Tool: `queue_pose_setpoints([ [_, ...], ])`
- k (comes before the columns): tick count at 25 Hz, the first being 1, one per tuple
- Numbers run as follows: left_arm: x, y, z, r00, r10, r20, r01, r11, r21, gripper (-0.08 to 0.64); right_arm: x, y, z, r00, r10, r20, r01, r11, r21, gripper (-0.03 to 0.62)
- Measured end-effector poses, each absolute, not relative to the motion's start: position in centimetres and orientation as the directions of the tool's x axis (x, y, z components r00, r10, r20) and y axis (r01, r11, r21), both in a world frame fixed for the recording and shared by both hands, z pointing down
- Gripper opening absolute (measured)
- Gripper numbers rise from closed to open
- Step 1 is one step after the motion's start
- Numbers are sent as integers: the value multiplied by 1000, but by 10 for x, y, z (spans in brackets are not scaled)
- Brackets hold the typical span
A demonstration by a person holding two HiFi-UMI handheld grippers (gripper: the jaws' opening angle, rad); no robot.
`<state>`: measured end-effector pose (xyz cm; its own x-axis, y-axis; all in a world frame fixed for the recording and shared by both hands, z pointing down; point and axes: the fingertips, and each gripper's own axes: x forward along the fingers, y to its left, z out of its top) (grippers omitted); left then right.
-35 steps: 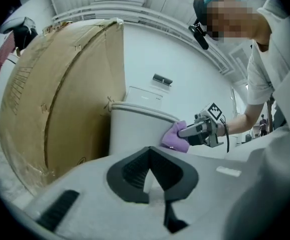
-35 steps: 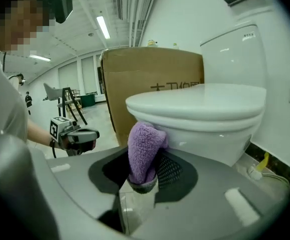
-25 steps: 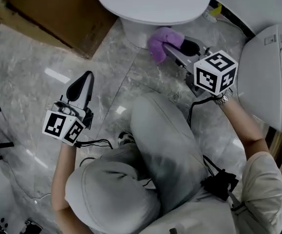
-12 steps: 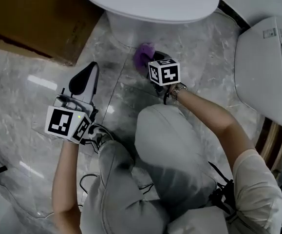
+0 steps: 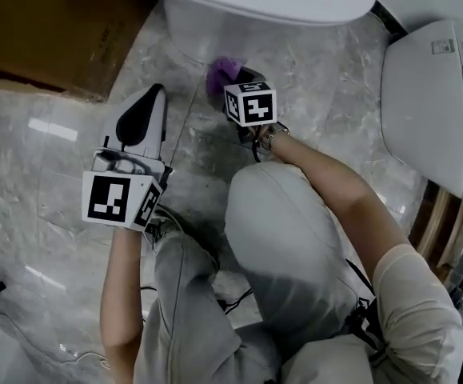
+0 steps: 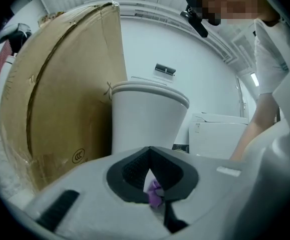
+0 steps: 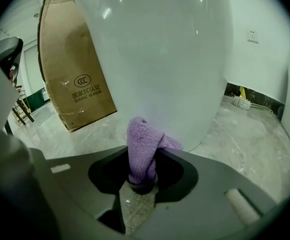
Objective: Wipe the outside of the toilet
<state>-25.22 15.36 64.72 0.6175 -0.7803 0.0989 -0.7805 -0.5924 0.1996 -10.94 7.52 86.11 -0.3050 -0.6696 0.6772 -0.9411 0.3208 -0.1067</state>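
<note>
The cardboard box (image 5: 47, 30) stands close on the left of the toilet (image 5: 191, 30), with only a narrow strip of marble floor (image 5: 39, 174) between them, and a white fixture (image 5: 431, 94) lies well off to the right. The right gripper (image 5: 231, 82) pinches the purple cloth (image 7: 142, 144) between its 2 jaws, low against the toilet's base. The left gripper (image 6: 150, 156) hangs over open floor beside the box, its 2 jaws pressed together on nothing.
</note>
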Motion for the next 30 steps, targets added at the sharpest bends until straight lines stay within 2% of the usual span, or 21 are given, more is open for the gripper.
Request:
queue_pose_setpoints([
  [4, -257, 154, 653, 547, -829, 120, -830, -518, 205, 6, -110, 75, 845, -350, -656, 669, -931, 320, -174, 133],
  [10, -234, 165, 648, 556, -821, 132, -831, -543, 121, 6, -108, 79, 781, -437, -683, 585, -895, 394, -208, 135],
  [17, -216, 180, 649, 566, -814, 131, -822, -545, 167, 6, -110, 89, 698, -537, -679, 500, -833, 521, -187, 135],
  [24, -213, 188, 655, 539, -836, 103, -831, -508, 228, 5, -119, 109, 622, -607, -679, 414, -787, 586, -193, 133],
  [30, -216, 193, 654, 539, -838, 87, -827, -506, 243, 6, -116, 132, 564, -652, -693, 307, -745, 660, -94, 133],
])
